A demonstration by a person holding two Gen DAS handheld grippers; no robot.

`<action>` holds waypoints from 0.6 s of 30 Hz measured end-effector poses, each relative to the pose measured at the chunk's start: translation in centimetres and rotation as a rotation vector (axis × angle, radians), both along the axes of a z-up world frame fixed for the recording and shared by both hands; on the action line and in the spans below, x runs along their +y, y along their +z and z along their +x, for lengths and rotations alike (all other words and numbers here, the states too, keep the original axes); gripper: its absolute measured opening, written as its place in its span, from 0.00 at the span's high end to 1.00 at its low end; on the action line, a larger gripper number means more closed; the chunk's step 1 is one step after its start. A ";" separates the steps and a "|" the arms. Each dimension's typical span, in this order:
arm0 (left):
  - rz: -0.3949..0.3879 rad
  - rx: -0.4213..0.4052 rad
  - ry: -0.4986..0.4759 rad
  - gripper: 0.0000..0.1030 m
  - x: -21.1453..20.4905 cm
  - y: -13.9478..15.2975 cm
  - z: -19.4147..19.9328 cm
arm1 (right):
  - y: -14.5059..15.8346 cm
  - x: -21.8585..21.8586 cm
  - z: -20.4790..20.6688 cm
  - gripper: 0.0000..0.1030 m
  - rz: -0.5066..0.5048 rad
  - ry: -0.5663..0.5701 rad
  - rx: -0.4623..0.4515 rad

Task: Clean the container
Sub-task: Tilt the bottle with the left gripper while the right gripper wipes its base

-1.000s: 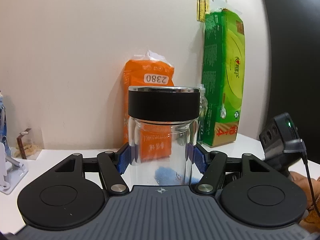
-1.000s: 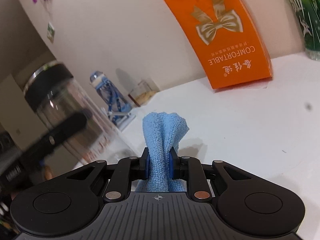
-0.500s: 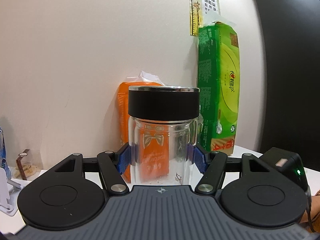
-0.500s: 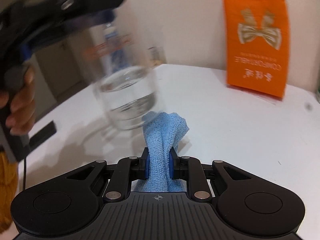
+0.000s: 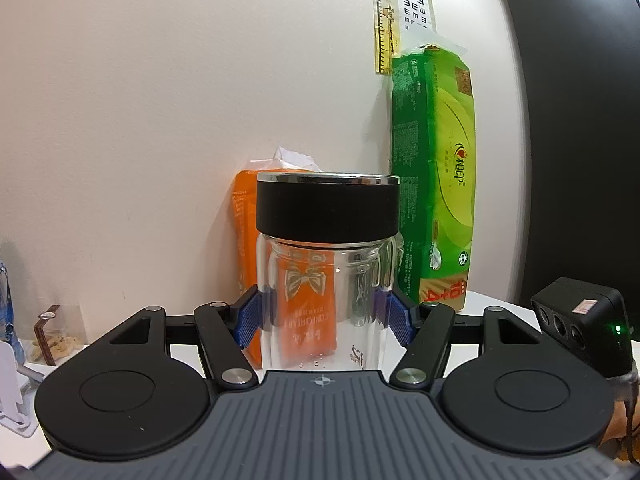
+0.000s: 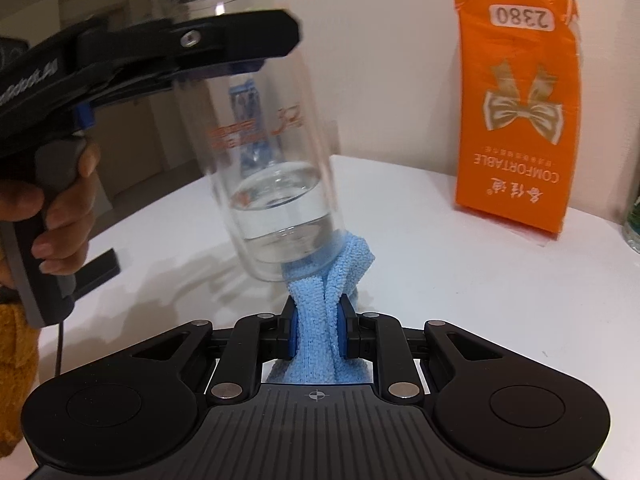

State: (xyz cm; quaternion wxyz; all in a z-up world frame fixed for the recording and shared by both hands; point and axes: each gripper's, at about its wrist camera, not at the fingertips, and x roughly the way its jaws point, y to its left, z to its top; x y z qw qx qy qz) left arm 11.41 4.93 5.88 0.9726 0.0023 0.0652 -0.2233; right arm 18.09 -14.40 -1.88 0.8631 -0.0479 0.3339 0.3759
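A clear glass jar (image 5: 326,292) with a black lid (image 5: 328,210) stands upright between the blue pads of my left gripper (image 5: 326,316), which is shut on its body and holds it off the white table. In the right wrist view the same jar (image 6: 264,152) hangs tilted above the table (image 6: 460,280), gripped by the left gripper's black finger (image 6: 192,46). My right gripper (image 6: 318,330) is shut on a bunched light-blue cloth (image 6: 324,300). The cloth's top touches the jar's lower right edge near its thick glass base.
An orange packet (image 6: 516,108) leans on the wall at the back right, and a tall green packet (image 5: 434,184) stands beside it. A person's hand (image 6: 52,216) holds the left gripper's handle. A small snack box (image 5: 54,334) and a blue-white item sit at far left.
The right gripper and cloth have come up to the jar's base, which now touches the cloth. The left gripper lifted the jar slightly, so the packets sit lower behind it.
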 end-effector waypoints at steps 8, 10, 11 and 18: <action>-0.001 -0.005 0.000 0.24 -0.1 0.0 -0.3 | 0.3 -0.9 0.4 0.84 0.027 -0.030 0.006; 0.000 -0.006 0.001 0.24 -0.2 0.1 -0.5 | 0.2 -0.7 0.2 0.84 0.027 -0.021 0.008; 0.000 -0.005 0.002 0.24 -0.2 0.1 -0.5 | 0.2 -0.6 0.1 0.84 0.026 -0.015 0.008; 0.000 0.005 0.012 0.24 -0.2 0.1 -0.7 | -0.1 0.9 -0.5 0.84 0.004 0.027 0.005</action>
